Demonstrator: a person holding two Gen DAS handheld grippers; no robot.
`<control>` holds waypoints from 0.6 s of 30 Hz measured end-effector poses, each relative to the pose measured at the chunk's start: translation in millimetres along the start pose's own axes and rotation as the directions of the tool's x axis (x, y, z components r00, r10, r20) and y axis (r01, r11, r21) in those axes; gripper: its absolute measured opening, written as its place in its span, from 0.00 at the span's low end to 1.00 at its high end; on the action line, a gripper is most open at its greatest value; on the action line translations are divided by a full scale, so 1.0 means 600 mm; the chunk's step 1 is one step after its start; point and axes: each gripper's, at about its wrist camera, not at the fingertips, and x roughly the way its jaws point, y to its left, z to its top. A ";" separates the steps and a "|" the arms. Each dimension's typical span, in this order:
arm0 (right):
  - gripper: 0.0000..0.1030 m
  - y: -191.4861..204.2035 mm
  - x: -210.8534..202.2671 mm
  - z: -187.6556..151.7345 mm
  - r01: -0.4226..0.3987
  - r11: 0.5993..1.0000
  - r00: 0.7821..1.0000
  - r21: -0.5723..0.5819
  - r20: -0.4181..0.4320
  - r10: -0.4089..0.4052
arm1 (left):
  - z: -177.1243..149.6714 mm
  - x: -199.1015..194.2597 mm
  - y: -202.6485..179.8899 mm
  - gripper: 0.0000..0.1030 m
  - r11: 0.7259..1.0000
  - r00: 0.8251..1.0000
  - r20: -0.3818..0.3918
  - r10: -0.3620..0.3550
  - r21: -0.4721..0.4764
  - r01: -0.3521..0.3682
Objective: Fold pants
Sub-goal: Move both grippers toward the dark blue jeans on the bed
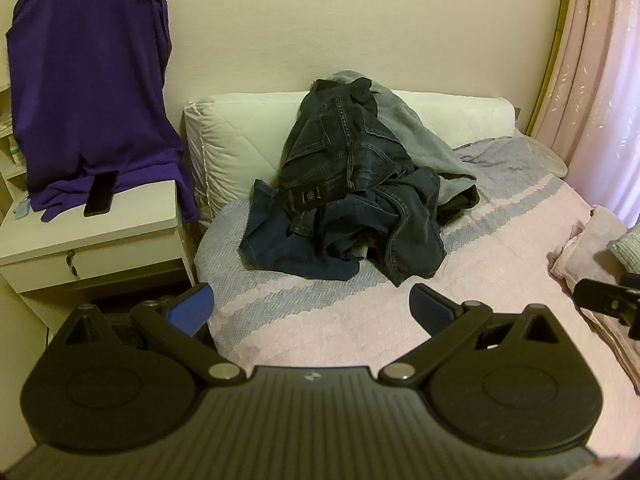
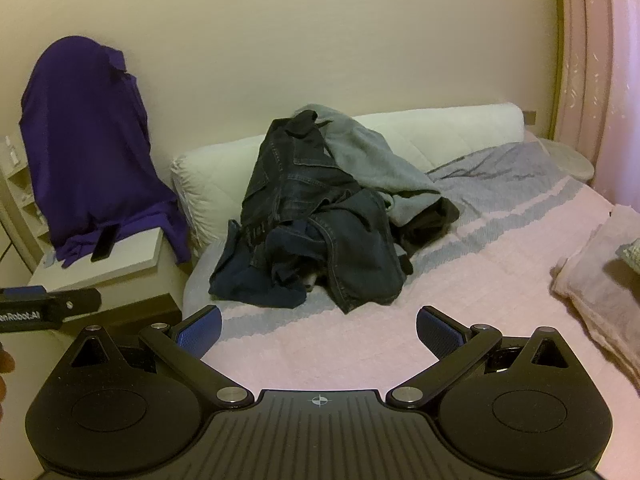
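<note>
Pink-and-grey woven bedspread (image 1: 360,320) covered the bed, which filled most of both views. A white pillow (image 1: 240,140) lay against the wall at the far end of the bed. To the left stood a white nightstand (image 1: 100,248), draped with a purple garment (image 1: 88,80), and a dark phone (image 1: 100,194) leaned on that garment.

The task items, a heap of dark denim pants (image 1: 352,184), lay crumpled on the bed in front of the pillow, partly propped against it. A grey garment (image 1: 416,140) lay over the right side of the heap (whether it was also pants could not be determined). Folded pale cloth (image 2: 592,292) sat at the right edge of the bed.

The left hand-held gripper (image 1: 312,308) hovered over the near part of the bedspread, jaws spread fully apart with nothing between them. The right hand-held gripper (image 2: 318,330) was in the same condition: jaws wide, empty, angled down toward the bed. Both were well apart from the heap.

Judged step: approach, before any grasp. No folding had begun. The next move would call for advancing both grippers to the heap, isolating one pair by its waistband or a hem, and lifting it clear of the others so it could be spread flat on the open bedspread.
</note>
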 end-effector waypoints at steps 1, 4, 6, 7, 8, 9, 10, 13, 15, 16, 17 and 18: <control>0.98 -0.002 -0.003 -0.003 -0.003 1.000 1.000 -0.008 0.004 0.003 | -0.002 -0.004 0.001 0.99 1.000 1.000 0.004 0.000 0.000 0.000; 0.98 -0.012 -0.009 -0.005 -0.004 0.999 1.000 -0.037 0.021 0.005 | -0.008 -0.015 0.000 0.99 1.000 1.000 0.008 0.009 0.013 -0.009; 0.98 -0.018 -0.006 -0.003 0.000 0.999 0.999 -0.053 0.034 0.001 | -0.010 -0.018 -0.001 0.99 0.999 1.000 0.016 0.024 0.037 -0.025; 0.98 -0.020 -0.005 -0.001 0.001 0.998 0.999 -0.059 0.040 0.001 | -0.010 -0.018 -0.001 0.99 0.998 0.999 0.018 0.030 0.053 -0.031; 0.98 -0.022 -0.002 0.003 0.006 0.998 0.999 -0.069 0.052 -0.002 | -0.010 -0.016 0.001 0.99 0.997 0.999 0.020 0.034 0.065 -0.035; 0.98 -0.024 0.000 0.006 0.010 0.997 0.998 -0.077 0.060 -0.006 | -0.009 -0.014 0.002 0.99 0.996 0.999 0.025 0.037 0.082 -0.039; 0.98 -0.026 0.005 0.011 0.011 0.996 0.997 -0.092 0.072 -0.005 | -0.007 -0.011 0.002 0.99 0.994 0.999 0.032 0.036 0.101 -0.039; 0.98 -0.025 0.032 0.028 0.020 0.990 0.996 -0.137 0.092 -0.008 | 0.001 0.010 0.010 0.99 0.989 0.998 0.058 0.033 0.144 -0.041; 0.98 -0.024 0.065 0.043 0.024 0.986 0.995 -0.166 0.096 -0.008 | 0.015 0.037 0.018 0.99 0.985 0.997 0.070 0.030 0.168 -0.042; 0.98 -0.022 0.085 0.051 0.025 0.984 0.995 -0.176 0.096 -0.008 | 0.023 0.053 0.023 0.99 0.983 0.997 0.079 0.020 0.179 -0.034; 0.98 -0.020 0.108 0.060 0.027 0.982 0.996 -0.188 0.092 -0.009 | 0.032 0.072 0.028 0.99 0.981 0.997 0.081 0.006 0.193 -0.022; 0.98 -0.019 0.129 0.066 0.030 0.980 0.996 -0.197 0.091 -0.013 | 0.040 0.089 0.033 0.99 0.979 0.997 0.082 -0.004 0.203 -0.013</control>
